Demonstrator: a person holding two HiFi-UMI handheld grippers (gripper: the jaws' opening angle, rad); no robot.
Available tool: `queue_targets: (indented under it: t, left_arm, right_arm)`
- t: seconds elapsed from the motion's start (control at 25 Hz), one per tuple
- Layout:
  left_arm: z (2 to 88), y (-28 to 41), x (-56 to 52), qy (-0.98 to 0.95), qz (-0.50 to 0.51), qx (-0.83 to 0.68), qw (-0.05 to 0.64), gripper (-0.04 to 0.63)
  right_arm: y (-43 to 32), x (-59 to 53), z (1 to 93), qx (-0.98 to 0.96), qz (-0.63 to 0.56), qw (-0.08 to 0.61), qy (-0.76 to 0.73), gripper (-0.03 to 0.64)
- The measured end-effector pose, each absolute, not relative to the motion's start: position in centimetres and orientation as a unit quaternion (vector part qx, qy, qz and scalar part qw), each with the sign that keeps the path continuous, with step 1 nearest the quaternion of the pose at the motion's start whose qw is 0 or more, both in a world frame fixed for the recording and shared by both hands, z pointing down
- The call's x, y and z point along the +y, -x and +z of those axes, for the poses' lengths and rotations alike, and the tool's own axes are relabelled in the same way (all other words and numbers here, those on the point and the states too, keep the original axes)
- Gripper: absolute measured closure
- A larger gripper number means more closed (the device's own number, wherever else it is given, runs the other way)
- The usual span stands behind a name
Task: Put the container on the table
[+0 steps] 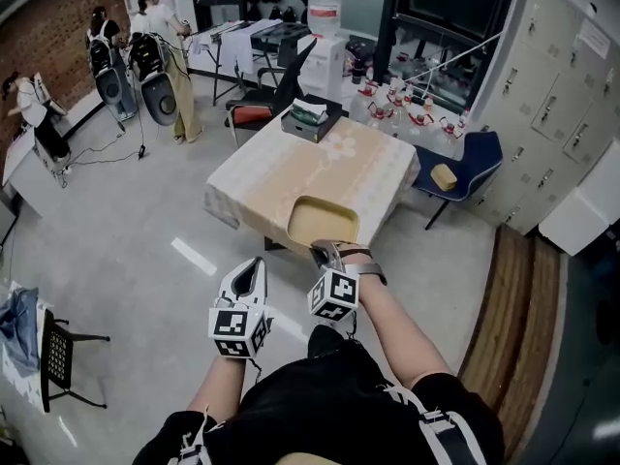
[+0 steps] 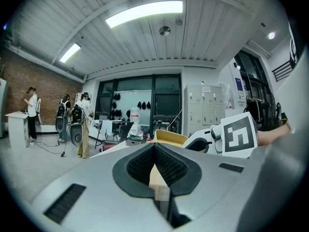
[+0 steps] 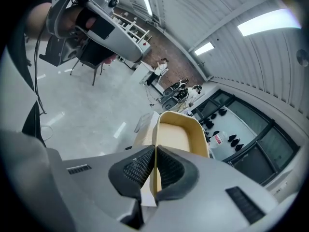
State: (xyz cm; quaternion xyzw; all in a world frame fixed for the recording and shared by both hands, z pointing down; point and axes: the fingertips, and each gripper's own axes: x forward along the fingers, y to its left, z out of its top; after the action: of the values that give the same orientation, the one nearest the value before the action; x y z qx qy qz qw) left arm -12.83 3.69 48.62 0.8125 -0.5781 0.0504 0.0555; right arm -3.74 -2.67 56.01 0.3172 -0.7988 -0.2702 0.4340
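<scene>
A shallow tan container [image 1: 324, 223] with rounded corners sits in the head view at the near edge of the cloth-covered table [image 1: 281, 172]. Whether it rests on the cloth or hangs above it I cannot tell. My right gripper [image 1: 326, 253] is shut on its near rim. In the right gripper view the pads [image 3: 166, 170] clamp that thin wall, and the container [image 3: 176, 134] stretches away from the right gripper [image 3: 155, 151]. My left gripper [image 1: 255, 265] hovers left of it, short of the table, jaws closed on nothing. In the left gripper view the left gripper [image 2: 154, 146] points at the container [image 2: 169, 137].
A grey box [image 1: 310, 119] stands at the table's far edge. A blue chair [image 1: 475, 158] stands right of the table, a black chair [image 1: 58, 356] at the lower left. People [image 1: 165, 56] stand at the back left with equipment. Lockers [image 1: 552, 95] line the right wall.
</scene>
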Motion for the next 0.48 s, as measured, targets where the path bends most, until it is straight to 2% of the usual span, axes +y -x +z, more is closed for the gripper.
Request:
queue_targets:
  t: [0.48]
  left_arm:
    - [46.9,10.8,-22.0,-0.804,0.068,-0.588,0.059,0.581]
  right_arm:
    - [0.7,-28.5,57.0,-0.798,-0.255,0.449,-0.311,0.588]
